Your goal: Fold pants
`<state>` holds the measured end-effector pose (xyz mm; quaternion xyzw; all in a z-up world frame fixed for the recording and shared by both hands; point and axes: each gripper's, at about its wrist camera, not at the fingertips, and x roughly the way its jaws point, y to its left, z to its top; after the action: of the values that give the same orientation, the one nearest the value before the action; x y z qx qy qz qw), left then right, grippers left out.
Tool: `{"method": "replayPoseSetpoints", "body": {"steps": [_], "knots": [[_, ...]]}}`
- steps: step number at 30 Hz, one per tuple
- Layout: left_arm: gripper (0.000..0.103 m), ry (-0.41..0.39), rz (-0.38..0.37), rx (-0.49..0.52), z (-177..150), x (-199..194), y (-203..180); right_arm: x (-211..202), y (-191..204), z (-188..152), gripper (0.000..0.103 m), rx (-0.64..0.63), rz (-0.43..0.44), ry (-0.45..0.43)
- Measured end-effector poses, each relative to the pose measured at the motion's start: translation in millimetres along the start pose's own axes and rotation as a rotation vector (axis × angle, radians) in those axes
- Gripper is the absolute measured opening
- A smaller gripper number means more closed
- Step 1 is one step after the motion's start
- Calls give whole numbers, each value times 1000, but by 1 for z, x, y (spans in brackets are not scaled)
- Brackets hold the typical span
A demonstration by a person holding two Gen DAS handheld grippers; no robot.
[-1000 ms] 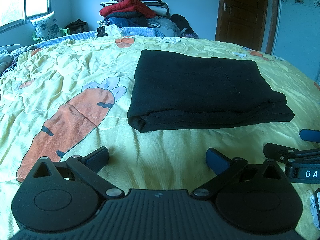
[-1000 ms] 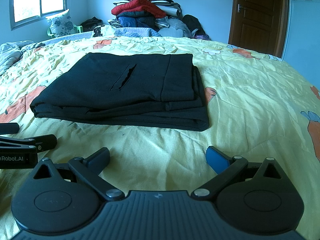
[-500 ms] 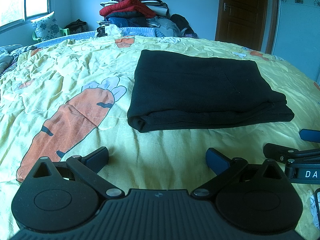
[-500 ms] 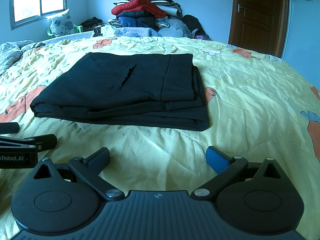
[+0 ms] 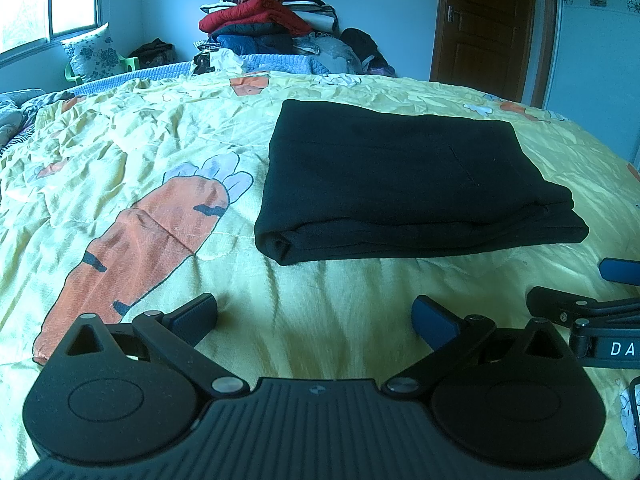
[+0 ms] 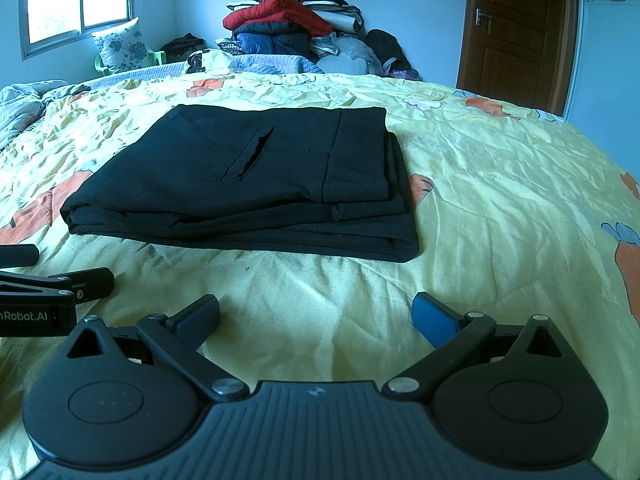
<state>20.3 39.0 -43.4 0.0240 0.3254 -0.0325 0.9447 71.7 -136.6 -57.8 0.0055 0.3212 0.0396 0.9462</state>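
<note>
The black pants [image 5: 404, 184] lie folded into a flat stack on the yellow bed cover [image 5: 320, 312]. The stack sits in the middle of the bed, a little way in front of both grippers. Nothing touches it.

From the left wrist view, the near left corner of the stack is a thick, round fold. The near edge runs to the right, where the layers step out a bit. The top is smooth.

From the right wrist view, the pants [image 6: 256, 176] show a pocket slit [image 6: 248, 154] on top. The right edge shows a few layers that do not line up. The lowest layer sticks out the most, at the near right corner.

The left gripper [image 5: 316, 316] rests low over the cover, with its fingers spread wide and nothing between them. The right gripper [image 6: 316, 316] is the same: fingers wide apart, holding nothing. Each gripper shows at the side of the other one's view, so they sit side by side.

There is bare cover between the grippers and the near edge of the pants. There is more bare cover to the left, where a big orange carrot picture [image 5: 136, 256] is printed, and to the right of the stack too.

Far back, a pile of clothes [image 5: 272, 28] sits past the bed. A brown door [image 5: 486, 28] is on the right and a window [image 5: 48, 4] on the left.
</note>
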Motion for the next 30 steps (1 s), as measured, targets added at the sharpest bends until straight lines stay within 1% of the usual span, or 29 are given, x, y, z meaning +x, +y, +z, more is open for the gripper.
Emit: {"method": "replayPoseSetpoints", "body": {"steps": [17,20,22,25,28,30], "knots": [[103,0,-2,1,0,0,0,-1,0,-1,103,-2,9,0],[103,4,-32,8,1,-1,2,-5,6,-4,103,-41,67,2],[103,-1,-47,-5,0,-4,8,-10,15,-8,103,-94,136,9],[103,-11,-32,-19,-1,-10,15,-18,29,-13,103,-188,204,9],[103,-17,-9,-20,-2,-21,23,-25,36,-15,103,-236,272,16],[103,-33,5,-25,-2,-31,29,-30,38,-16,103,-257,337,26]]}}
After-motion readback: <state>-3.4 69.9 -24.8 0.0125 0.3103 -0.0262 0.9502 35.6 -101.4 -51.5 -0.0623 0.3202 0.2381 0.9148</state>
